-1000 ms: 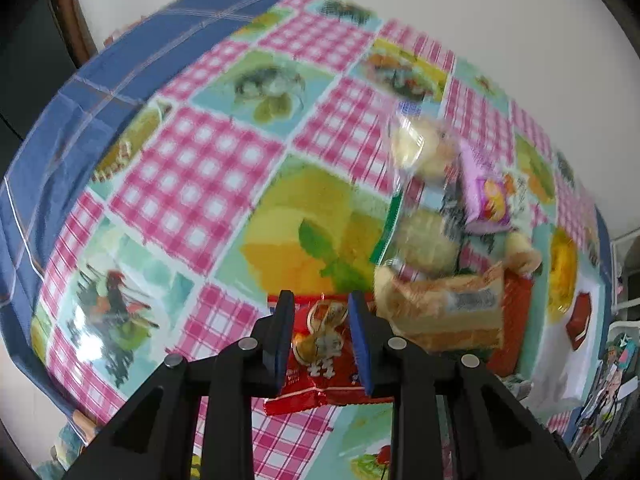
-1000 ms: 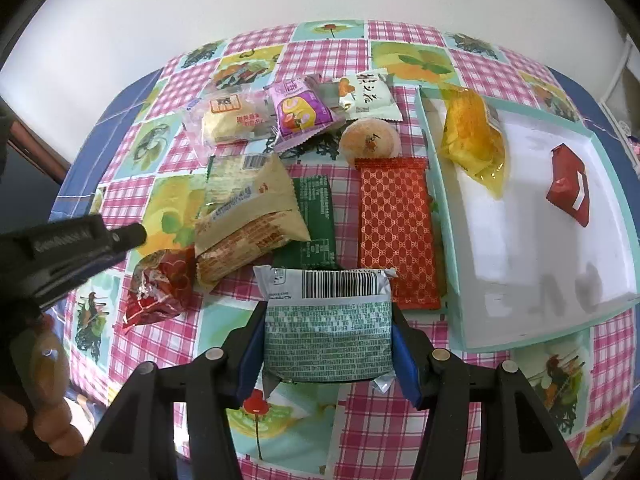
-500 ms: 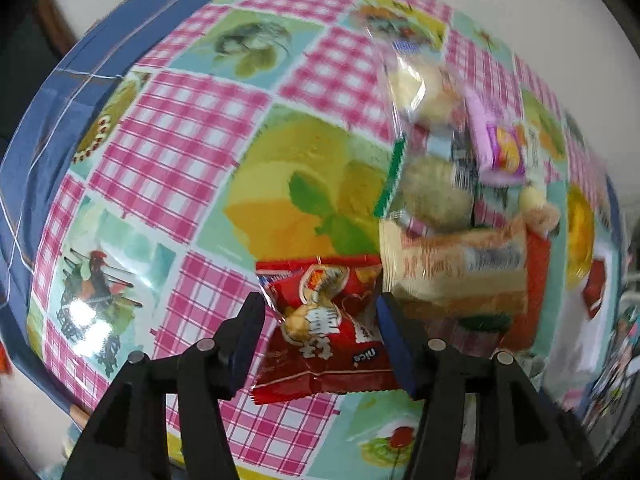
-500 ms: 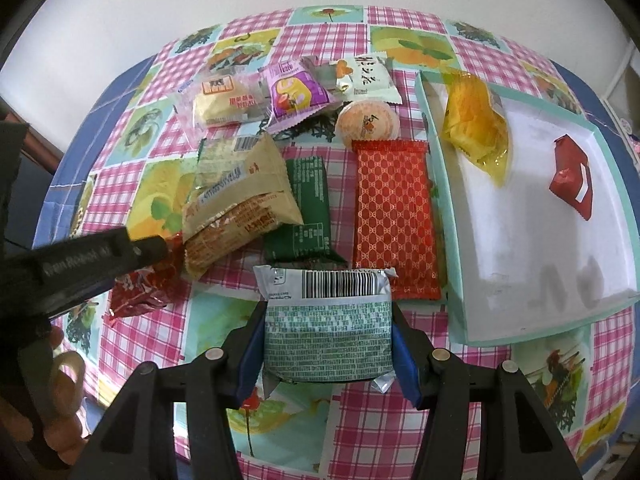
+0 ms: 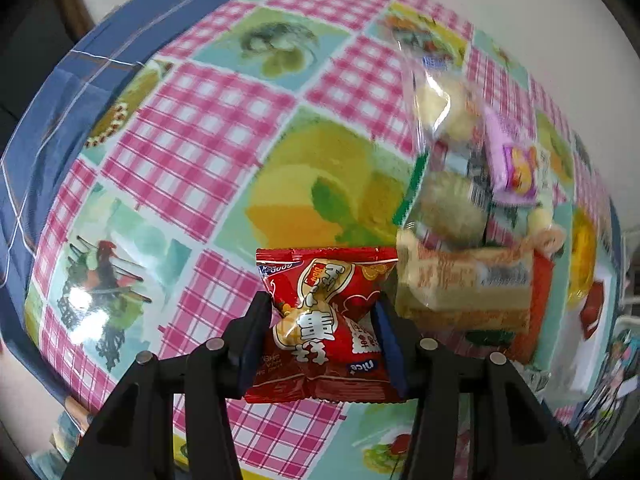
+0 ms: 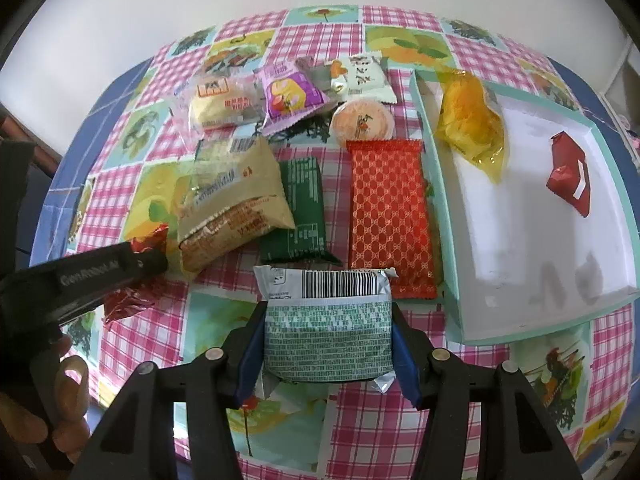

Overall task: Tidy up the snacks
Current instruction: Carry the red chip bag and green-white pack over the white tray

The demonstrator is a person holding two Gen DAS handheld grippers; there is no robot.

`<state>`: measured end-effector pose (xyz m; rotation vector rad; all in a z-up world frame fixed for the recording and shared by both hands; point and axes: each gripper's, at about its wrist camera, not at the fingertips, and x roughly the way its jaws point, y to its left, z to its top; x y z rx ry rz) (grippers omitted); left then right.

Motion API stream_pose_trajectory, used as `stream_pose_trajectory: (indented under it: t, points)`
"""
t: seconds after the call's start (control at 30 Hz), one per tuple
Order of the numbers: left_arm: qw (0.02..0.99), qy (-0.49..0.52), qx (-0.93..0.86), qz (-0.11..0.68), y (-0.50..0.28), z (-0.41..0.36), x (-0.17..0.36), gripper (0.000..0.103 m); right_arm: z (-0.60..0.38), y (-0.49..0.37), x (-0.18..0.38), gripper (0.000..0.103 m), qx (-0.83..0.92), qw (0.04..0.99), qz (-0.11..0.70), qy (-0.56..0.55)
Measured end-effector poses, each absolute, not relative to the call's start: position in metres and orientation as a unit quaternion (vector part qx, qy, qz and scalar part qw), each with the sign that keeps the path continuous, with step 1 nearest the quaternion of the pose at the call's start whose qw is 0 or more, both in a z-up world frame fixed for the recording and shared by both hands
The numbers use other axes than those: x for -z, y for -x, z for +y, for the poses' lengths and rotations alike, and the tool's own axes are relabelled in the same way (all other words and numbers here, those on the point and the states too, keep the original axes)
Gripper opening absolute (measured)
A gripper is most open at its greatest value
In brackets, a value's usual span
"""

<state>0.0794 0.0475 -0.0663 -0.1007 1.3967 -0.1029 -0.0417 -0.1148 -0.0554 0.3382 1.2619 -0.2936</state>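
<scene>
My left gripper [image 5: 322, 336] is shut on a red snack packet [image 5: 324, 320], its pads pressing both sides; it also shows in the right wrist view [image 6: 132, 276] at the far left. My right gripper [image 6: 326, 344] is shut on a green and silver snack packet [image 6: 326, 320] held above the tablecloth. A white tray with a teal rim [image 6: 448, 216] lies to the right and holds a yellow packet [image 6: 472, 124] and a small red packet [image 6: 570, 178].
Loose snacks lie on the checked tablecloth: a tan bread bag [image 6: 232, 204], a dark green packet [image 6: 302, 208], an orange-red wafer packet [image 6: 388, 216], a round orange cake [image 6: 362, 124], a purple packet [image 6: 290, 94] and a clear bun bag [image 6: 218, 106].
My left gripper opened, slid forward around the red packet and closed on it. My right gripper has kept hold of the green packet and barely moved.
</scene>
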Motion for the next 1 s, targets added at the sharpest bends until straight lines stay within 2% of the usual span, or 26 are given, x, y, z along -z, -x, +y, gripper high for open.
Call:
stream_pose_trajectory:
  t: [0.3,0.6,1.0]
  points:
    - [0.809,0.053,0.063,0.582,-0.07,0.046,0.021,0.053,-0.132,0.051,0.038,0.059,0.155,0.798,0.553,-0.18]
    - [0.829,0.01,0.138,0.541,-0.044,-0.009,-0.004,0.053,-0.183,0.068,0.025,0.059,0.243,0.796,0.521,-0.192]
    - [0.817,-0.082,0.26,0.508,0.006,-0.114,-0.008,0.053,-0.273,0.11,0.032,0.059,0.355,0.758,0.498,-0.228]
